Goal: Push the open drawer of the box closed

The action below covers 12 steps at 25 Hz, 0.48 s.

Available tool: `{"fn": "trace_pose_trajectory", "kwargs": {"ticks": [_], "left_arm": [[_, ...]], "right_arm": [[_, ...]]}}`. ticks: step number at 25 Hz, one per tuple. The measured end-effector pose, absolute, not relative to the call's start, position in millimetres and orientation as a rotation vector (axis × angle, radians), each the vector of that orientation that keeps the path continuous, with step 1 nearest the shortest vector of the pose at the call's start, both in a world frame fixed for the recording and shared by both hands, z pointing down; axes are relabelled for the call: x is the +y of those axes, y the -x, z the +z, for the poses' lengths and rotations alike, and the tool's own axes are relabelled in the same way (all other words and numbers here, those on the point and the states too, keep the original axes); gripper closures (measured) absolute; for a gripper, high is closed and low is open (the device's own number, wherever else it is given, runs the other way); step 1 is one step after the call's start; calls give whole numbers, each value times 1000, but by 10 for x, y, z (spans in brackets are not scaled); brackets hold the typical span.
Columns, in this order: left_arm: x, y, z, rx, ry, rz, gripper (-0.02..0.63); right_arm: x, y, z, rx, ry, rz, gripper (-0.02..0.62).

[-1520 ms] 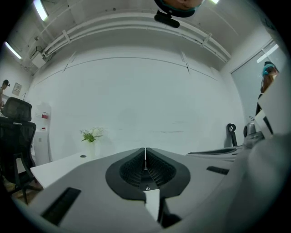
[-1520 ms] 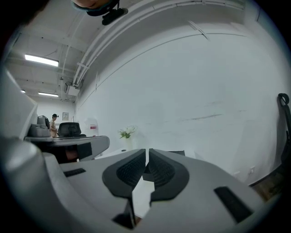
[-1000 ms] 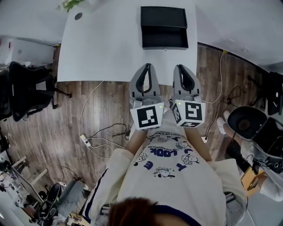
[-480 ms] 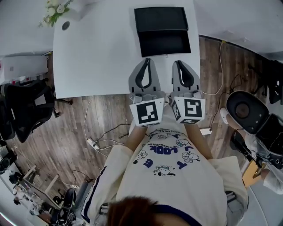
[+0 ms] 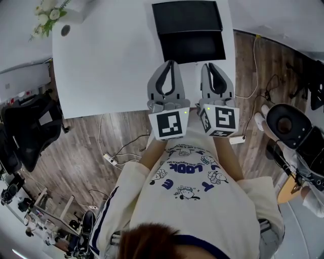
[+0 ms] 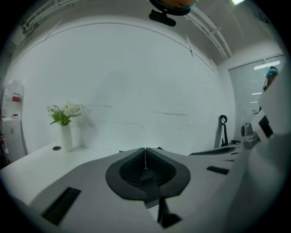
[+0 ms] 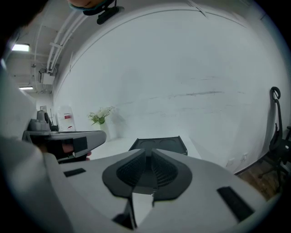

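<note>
Right gripper view shows the right hand-held gripper (image 7: 148, 154) with its jaws pressed together and nothing between them. The left hand-held gripper (image 6: 145, 150) is likewise closed and empty. In the head view both are held side by side over the near part of the white table (image 5: 101, 60), tips pointing away from the person. They sit just short of the drawer (image 5: 195, 48) and, as far as can be told, do not touch it. The drawer stands pulled out toward the person from the black box (image 5: 186, 17) further back on the table. A vase of flowers (image 5: 46, 12) stands well apart at the far left. The push has not begun. To do it well, keep the jaws closed as one blunt nose, meet the drawer's front wall near its middle, and press slowly straight along its slide. An off-centre push may skew the drawer or shove the whole box backwards.
</note>
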State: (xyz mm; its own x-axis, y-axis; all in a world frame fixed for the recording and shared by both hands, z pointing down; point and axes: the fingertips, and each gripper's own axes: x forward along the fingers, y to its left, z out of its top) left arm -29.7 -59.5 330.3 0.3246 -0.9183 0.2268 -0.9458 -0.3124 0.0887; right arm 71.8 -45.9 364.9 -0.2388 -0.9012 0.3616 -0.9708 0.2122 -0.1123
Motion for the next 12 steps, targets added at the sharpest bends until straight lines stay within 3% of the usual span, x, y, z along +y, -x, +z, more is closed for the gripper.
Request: {"fn": "trace_pose_trajectory", "kwargs": {"ticks": [12], "left_arm": [[-562,267,3622,-1656,-2336,252,588]], "right_arm": [[-394,-766,3916,-2205,-1780,546,548]]}}
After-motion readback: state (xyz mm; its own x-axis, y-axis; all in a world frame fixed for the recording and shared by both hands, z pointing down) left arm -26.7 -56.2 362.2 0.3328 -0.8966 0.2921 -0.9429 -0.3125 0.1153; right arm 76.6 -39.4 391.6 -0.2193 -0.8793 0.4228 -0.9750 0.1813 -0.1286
